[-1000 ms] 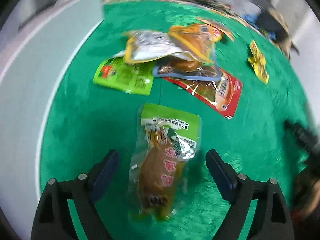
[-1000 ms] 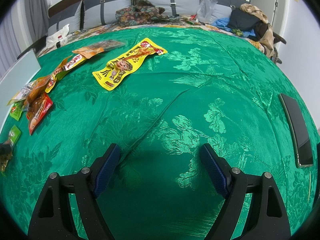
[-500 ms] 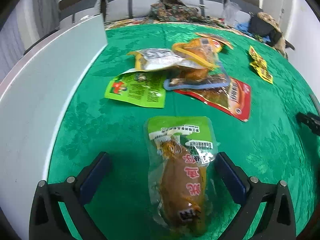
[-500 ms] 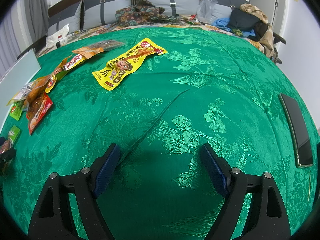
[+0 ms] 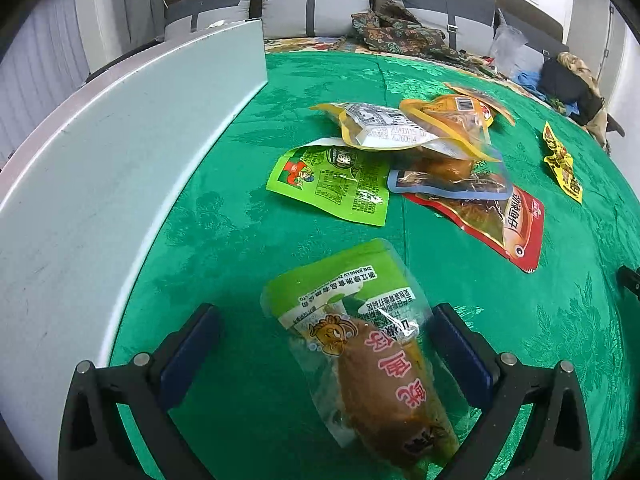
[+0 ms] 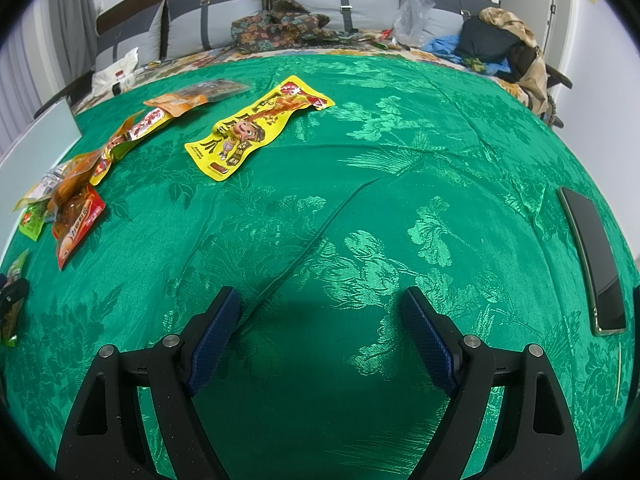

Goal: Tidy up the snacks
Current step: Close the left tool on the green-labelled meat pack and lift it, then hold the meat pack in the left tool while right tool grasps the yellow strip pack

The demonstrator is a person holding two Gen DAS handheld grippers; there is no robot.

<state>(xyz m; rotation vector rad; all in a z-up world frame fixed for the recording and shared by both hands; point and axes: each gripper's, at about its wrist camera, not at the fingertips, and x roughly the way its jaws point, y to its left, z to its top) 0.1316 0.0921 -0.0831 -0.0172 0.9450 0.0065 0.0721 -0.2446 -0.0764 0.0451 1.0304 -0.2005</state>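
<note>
My left gripper point(image 5: 322, 330) is open, its jaws on either side of a green-topped snack pack with a brown drumstick point(image 5: 360, 352) that lies on the green cloth. Beyond it sit a flat green packet point(image 5: 332, 180), a red packet point(image 5: 504, 220), and a pile of yellow and clear packs point(image 5: 416, 128). A yellow packet point(image 5: 560, 160) lies far right. My right gripper point(image 6: 320, 316) is open and empty over bare green cloth point(image 6: 400, 160). In the right wrist view the yellow cartoon packet point(image 6: 256, 124) lies ahead and the pile point(image 6: 72, 192) is far left.
A white board point(image 5: 100, 168) stands along the left edge of the cloth. A dark phone point(image 6: 596, 268) lies at the right. Cushions, a patterned cloth point(image 6: 280, 28) and clothes sit along the far edge. My left gripper's tip shows at the right wrist view's left edge point(image 6: 12, 296).
The left gripper has tilted up and shifted, so the drumstick pack sits lower and more to the right between its jaws. The right gripper has not moved.
</note>
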